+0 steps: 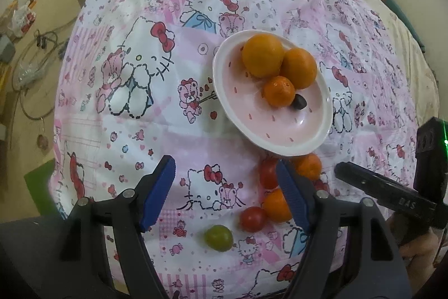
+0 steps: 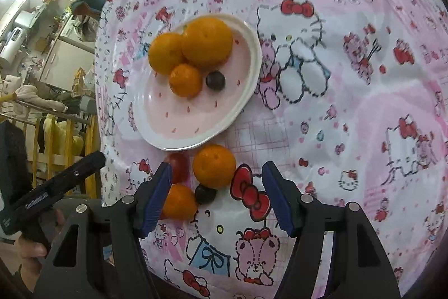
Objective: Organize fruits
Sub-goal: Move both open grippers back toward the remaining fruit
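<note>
Currently both grippers were released: left gripper [image 1: 225,194] and right gripper [image 2: 215,196] gripped nothing. Loose fruits [image 2: 214,166] lay on the cloth [image 2: 350,102] just below the plate [image 2: 168,131] holding three oranges [image 2: 207,42]. Lettering "DAS" [image 1: 404,204] showed on the other tool.

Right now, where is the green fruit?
In the left wrist view, the green fruit lies on the patterned cloth, low in the picture, just left of and below a red tomato, outside the pink plate.
</note>
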The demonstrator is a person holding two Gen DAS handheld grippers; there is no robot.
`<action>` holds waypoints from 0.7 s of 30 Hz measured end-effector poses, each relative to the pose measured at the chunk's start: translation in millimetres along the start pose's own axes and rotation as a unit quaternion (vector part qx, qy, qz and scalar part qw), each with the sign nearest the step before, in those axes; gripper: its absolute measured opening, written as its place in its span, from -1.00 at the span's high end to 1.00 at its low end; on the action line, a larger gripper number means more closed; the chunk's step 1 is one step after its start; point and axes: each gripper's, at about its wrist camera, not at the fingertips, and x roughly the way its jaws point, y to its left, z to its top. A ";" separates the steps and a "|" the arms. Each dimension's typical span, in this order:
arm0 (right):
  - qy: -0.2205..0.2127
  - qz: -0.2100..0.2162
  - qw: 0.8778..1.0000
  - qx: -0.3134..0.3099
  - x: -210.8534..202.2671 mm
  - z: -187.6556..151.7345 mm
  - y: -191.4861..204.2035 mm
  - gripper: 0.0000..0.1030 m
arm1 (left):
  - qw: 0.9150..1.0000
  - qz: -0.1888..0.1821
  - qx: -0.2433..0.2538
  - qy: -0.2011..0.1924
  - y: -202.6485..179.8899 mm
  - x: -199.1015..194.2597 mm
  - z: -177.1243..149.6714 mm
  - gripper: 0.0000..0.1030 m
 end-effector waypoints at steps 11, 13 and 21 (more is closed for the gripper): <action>0.038 -0.021 0.999 -0.020 33.6 -1.3 10.0 -0.26 | 1.000 0.005 -0.024 0.005 4.3 1.8 4.3 -0.39; 0.044 -0.023 0.999 -0.020 39.3 0.1 11.3 -0.19 | 1.000 0.005 -0.025 0.009 3.7 3.0 3.9 -0.39; 0.049 -0.044 0.997 -0.035 52.4 1.3 14.3 0.10 | 1.000 0.013 -0.020 0.015 0.7 7.5 3.6 -0.39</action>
